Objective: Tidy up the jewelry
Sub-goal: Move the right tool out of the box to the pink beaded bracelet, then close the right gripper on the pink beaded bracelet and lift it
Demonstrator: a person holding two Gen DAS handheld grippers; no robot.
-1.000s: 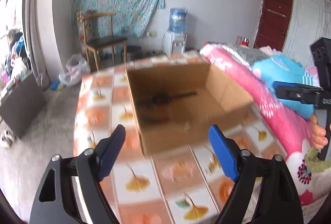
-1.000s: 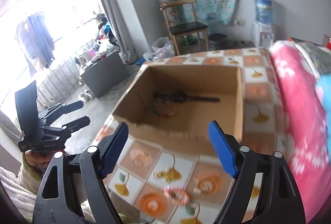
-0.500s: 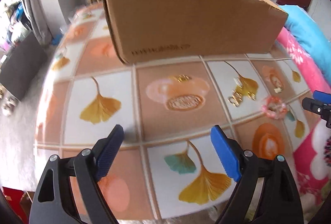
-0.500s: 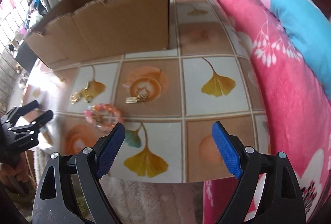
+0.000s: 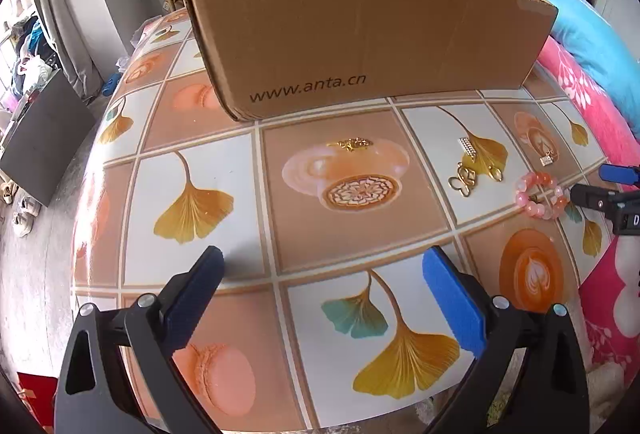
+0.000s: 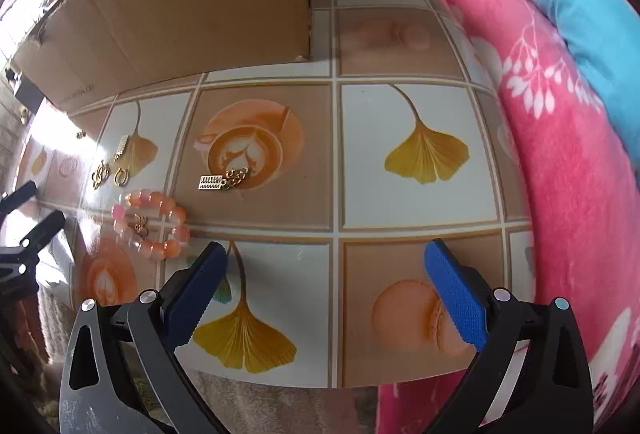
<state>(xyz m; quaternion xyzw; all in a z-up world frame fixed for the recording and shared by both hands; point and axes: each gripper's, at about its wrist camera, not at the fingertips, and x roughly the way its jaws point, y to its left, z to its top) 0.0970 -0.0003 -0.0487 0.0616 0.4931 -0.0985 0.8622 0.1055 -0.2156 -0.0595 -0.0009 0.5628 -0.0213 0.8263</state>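
Both grippers have just been spreading their jaws and now stand wide with nothing between the blue pads. From my left gripper I look down on the worktop, covered in a cloth printed with ginkgo leaves, coffee cups and macarons. My right gripper hangs over the near edge of the same worktop, its left pad just beside the pink bead bracelet but not touching it.

I can see the jewelry lying loose in front of the cardboard box, which stands at the back and is printed with a web address. A small gold chain piece lies on the printed cup straight ahead of my left gripper. Further right there is a cluster of gold pieces: a stone-set bar, a knot-shaped charm and an oval ring, close together. In the right view a rectangular gold charm rests touching a gold leaf-shaped piece on the latte print. A small gold piece sits inside the bracelet's loop. A pink floral blanket borders the worktop on the right.
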